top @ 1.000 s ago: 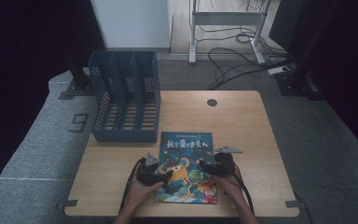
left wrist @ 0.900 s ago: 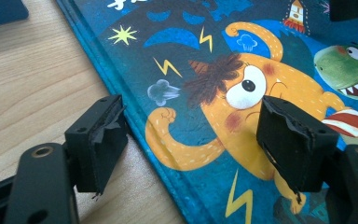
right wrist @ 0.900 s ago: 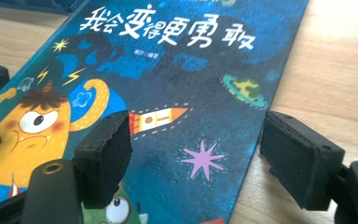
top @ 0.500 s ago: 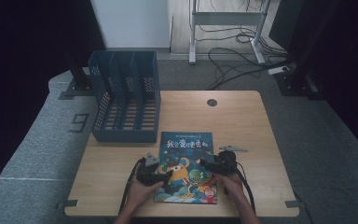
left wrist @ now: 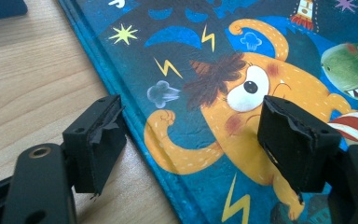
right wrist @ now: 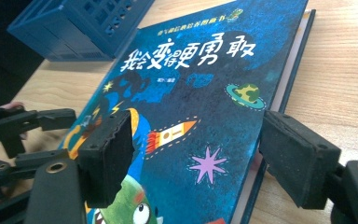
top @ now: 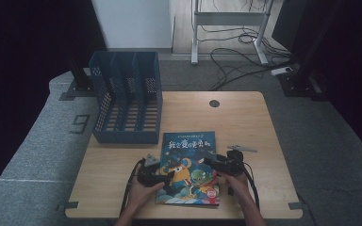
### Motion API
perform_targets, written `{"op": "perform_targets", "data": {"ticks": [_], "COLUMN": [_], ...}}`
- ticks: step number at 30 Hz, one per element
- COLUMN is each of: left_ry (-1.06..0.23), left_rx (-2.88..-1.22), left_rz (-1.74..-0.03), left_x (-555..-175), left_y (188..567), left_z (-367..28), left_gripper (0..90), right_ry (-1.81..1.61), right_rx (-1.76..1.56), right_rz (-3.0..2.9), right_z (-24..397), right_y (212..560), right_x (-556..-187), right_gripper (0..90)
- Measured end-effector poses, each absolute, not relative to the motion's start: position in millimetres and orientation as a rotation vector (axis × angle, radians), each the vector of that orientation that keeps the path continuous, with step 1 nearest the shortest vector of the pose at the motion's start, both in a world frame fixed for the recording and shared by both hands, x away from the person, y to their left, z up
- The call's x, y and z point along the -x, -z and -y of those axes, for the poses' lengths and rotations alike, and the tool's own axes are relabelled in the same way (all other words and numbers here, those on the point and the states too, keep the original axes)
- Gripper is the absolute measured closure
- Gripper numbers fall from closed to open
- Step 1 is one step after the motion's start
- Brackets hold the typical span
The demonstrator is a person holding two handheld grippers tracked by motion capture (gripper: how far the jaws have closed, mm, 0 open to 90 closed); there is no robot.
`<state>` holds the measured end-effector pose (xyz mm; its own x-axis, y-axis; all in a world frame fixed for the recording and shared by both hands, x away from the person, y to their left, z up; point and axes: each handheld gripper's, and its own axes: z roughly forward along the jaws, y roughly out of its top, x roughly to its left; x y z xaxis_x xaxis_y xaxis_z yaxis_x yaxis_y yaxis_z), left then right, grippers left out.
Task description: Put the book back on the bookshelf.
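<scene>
Little has moved; my right claw (top: 215, 165) crept inward. Both claws gape, left claw (top: 166, 177) too; the flat book (top: 190, 160) could skid off the tabletop (top: 245, 122).

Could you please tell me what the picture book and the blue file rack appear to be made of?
Picture book: probably laminated board covers, with a faint sheen and thick edges. File rack: likely matte moulded plastic, with lattice walls.

One book (top: 189, 165), one file rack (top: 127, 96), two tools.
</scene>
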<state>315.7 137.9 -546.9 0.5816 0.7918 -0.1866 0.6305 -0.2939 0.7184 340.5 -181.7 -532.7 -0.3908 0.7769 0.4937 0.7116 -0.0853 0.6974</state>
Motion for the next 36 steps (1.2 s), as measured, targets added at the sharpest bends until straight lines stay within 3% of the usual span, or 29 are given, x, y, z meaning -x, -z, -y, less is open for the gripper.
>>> {"op": "perform_targets", "data": {"ticks": [36], "left_ry": [-0.238], "left_rx": [-2.004], "left_rz": [-1.142], "left_x": [-317.3], "left_y": [546.9], "left_z": [-142.3], "left_gripper": [21.5], "right_ry": [-1.734], "right_rx": [-1.869], "right_rz": [-2.001], "right_z": [194.9], "right_y": [532.6], "right_x": [-341.0], "right_gripper": [27.7]}}
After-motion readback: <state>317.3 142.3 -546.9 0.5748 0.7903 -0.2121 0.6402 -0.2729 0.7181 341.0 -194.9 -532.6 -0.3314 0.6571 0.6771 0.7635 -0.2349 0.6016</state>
